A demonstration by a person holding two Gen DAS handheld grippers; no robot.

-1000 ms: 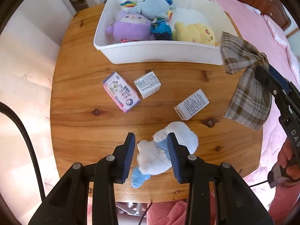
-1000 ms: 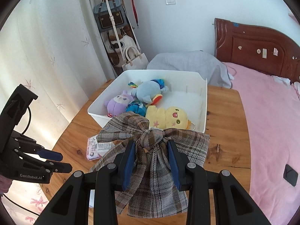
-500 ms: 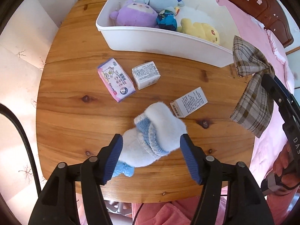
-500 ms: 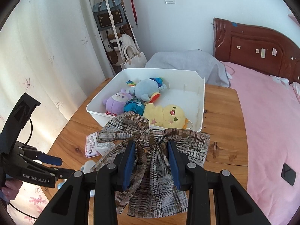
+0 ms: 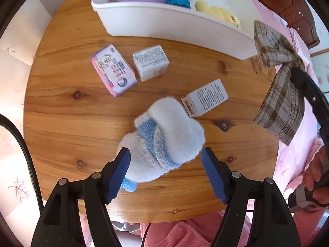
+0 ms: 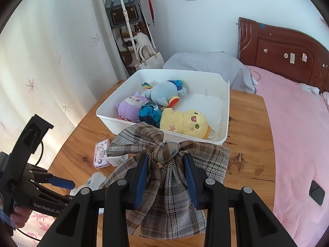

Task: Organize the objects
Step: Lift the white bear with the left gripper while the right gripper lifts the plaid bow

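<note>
White plastic walls mark out the large rectangular storage bin [image 6: 225, 111], and four soft toys already lie inside it: a purple round-headed plush [image 6: 131, 108], a pale blue plush with rainbow trim [image 6: 164, 92], a small dark teal plush [image 6: 149, 114] and a yellow chick-like plush [image 6: 186, 123]. That part of the sorting looks done.

Outside the bin, on the round wooden counter [image 5: 67, 123], several things are left. In front of the bin's near wall lie a pink and purple tissue packet [image 5: 114, 70], a small white printed carton [image 5: 151, 62] and a longer white barcoded box [image 5: 205, 97]. Nearer the counter's front edge than these is a fluffy white plush with a blue knitted band [image 5: 162, 140]. It lies between the blue pads of the left claw [image 5: 165, 164], whose jaws are opening (the pads look clear of the fur). The right claw [image 6: 165, 174] is clamped on the knot of a brown plaid fabric bow [image 6: 164, 150], held in the air just in front of the bin's near wall.

The packet and boxes carry dense print, too small to read. The left claw's side reads "GenRobot.AI".
</note>
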